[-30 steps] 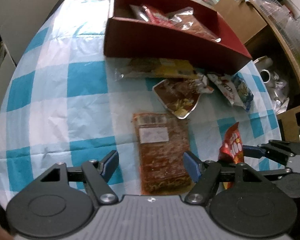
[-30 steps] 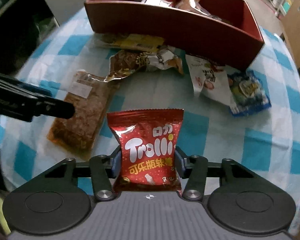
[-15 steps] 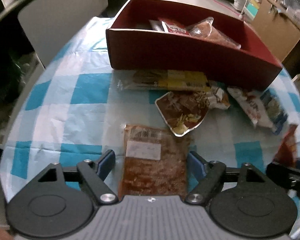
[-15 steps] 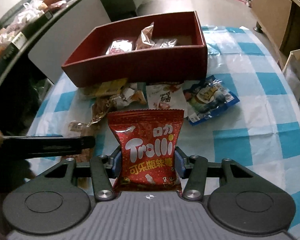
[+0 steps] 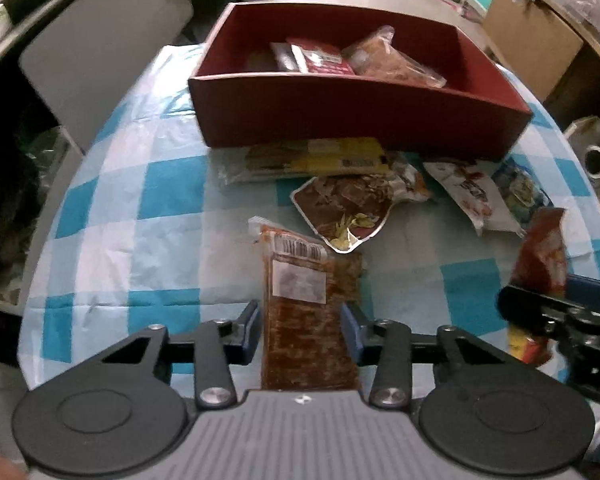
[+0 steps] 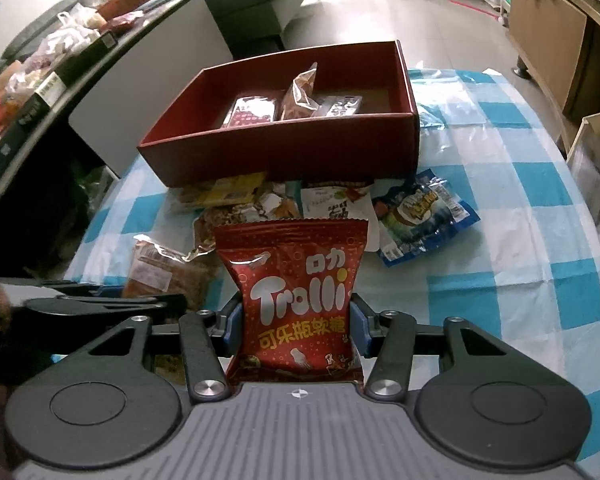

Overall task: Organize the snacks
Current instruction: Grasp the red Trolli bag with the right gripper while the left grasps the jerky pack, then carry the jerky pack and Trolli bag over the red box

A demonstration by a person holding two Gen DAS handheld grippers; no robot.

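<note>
The Trolli gummy bag point(image 6: 296, 300) sits upright between the right gripper point(image 6: 296, 330) fingers, which pinch its waist; it looks light, soft and crinkly, so a hold across the filled middle rather than the sealed edge should keep it from slipping. The brown vacuum-sealed snack pack point(image 5: 306, 320) lies flat and fairly stiff on the bench point(image 5: 140, 240), its near end between the left gripper point(image 5: 300, 330) fingers, closed to its sides; whether they grip it I cannot tell. Beyond stands the red box point(image 6: 284, 156), partly filled.
</note>
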